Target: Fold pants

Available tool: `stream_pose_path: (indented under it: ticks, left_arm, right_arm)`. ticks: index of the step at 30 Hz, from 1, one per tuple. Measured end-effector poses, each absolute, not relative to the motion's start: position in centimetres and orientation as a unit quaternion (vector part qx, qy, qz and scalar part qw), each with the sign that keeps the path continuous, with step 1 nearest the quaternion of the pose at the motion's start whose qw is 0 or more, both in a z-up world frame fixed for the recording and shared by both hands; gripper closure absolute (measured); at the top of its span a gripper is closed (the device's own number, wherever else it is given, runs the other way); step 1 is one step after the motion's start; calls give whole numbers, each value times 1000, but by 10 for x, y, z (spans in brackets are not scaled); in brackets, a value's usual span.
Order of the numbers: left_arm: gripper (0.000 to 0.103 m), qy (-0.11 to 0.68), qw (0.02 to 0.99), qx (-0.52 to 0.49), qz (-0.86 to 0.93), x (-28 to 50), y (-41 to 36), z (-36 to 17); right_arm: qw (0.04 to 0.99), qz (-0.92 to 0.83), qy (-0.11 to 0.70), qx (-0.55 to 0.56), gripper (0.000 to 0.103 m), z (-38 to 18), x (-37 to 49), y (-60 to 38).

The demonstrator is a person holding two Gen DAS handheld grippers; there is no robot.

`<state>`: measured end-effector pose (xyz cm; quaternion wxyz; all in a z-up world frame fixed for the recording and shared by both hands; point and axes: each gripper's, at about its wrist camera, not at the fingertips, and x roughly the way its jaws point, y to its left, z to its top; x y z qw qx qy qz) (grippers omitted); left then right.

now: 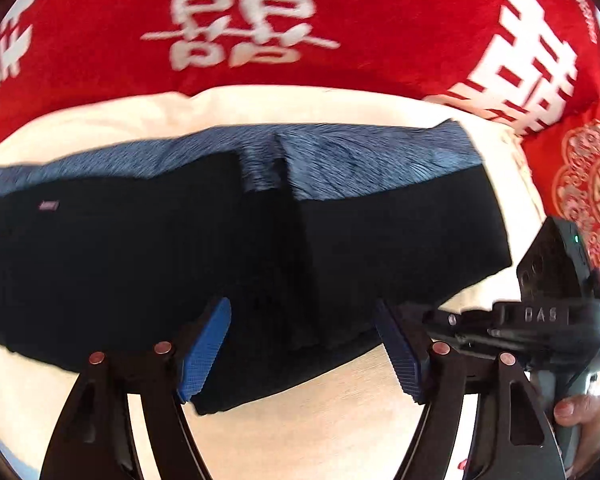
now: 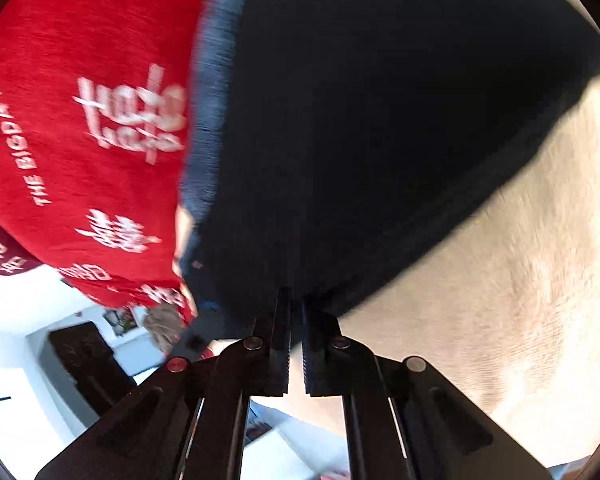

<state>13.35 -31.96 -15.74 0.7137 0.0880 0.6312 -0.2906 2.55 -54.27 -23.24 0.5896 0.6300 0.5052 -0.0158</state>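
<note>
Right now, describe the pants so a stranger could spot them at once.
Find the cream sheet in front of the red blanket with white characters. The pants lie across it: black, with a fuzzy blue band along the far edge, the only dark cloth there.

– What colours are my pants (image 1: 148, 264)?
– Black, with a blue-grey brushed lining showing along the far edge.

– And what I lay them on?
– A cream sheet (image 1: 340, 412); behind it, a red blanket (image 1: 380, 20) with white characters and lettering.

– My tools?
– My left gripper (image 1: 302, 350) is black with blue textured pads (image 1: 204, 354); my right gripper (image 2: 296, 344) is black all over.
</note>
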Motion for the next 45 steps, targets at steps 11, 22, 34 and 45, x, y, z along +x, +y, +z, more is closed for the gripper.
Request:
stream_pose_path:
  ticks: [11, 22, 34, 45]
  left_arm:
    - [28, 584, 746, 115, -299, 167, -380, -125]
    - [28, 597, 748, 144, -254, 169, -407, -195]
    - [27, 633, 750, 94, -167, 143, -335, -169]
    - [27, 639, 757, 73, -114, 134, -263, -158]
  right_arm:
    - [740, -76, 527, 411, 83, -124, 55, -617]
    - [750, -86, 570, 325, 89, -165, 121, -640]
    - [745, 10, 615, 258, 57, -149, 96, -581]
    - [748, 38, 633, 198, 56, -141, 130, -490]
